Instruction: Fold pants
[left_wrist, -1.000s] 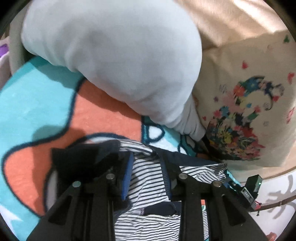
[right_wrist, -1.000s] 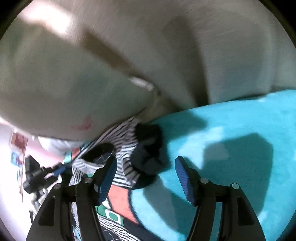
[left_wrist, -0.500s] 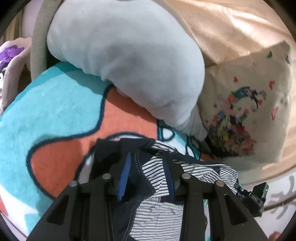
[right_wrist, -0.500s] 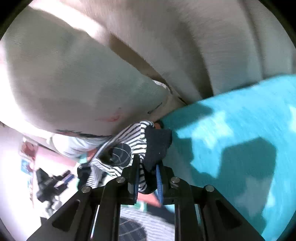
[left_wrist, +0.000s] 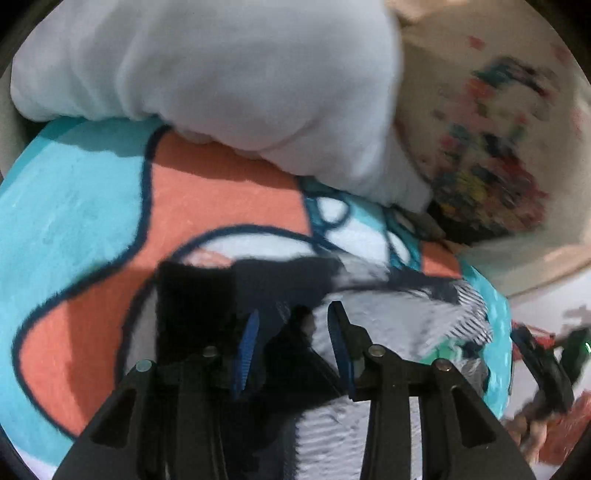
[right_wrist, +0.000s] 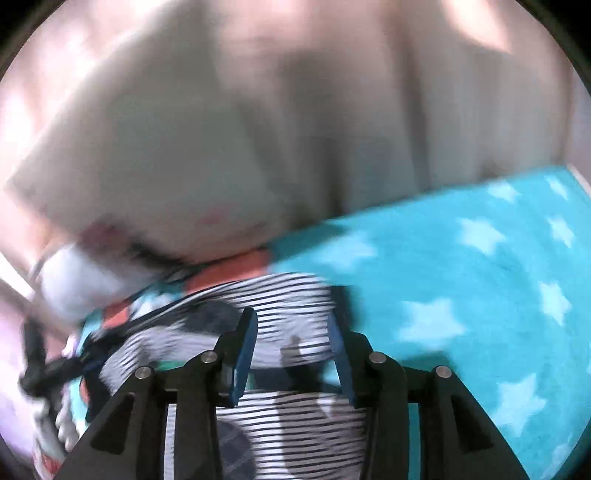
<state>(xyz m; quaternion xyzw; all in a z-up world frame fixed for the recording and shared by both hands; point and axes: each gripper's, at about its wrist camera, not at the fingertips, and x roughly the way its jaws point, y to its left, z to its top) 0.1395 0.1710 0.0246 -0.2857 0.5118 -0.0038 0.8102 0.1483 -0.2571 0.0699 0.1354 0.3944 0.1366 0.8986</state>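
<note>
Striped pants (right_wrist: 280, 310) lie bunched on a teal and orange blanket (right_wrist: 480, 266), in front of a white pillow (left_wrist: 229, 85); folding looks barely begun. Both grippers, left (left_wrist: 293, 347) and right (right_wrist: 291, 347), have jaws spread above the cloth, holding nothing. Only the left view shows a flowered cushion (left_wrist: 491, 147) beside the pillow.

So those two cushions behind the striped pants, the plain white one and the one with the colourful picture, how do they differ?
The white cushion is plain and bulges, rounded and slumped, onto the blanket; the picture cushion is cream with a many-coloured print and looks flatter, standing more upright. The white cushion lies to the left and partly in front; the picture cushion sits to the right, behind it. Both are soft and lie beyond the striped pants.
</note>
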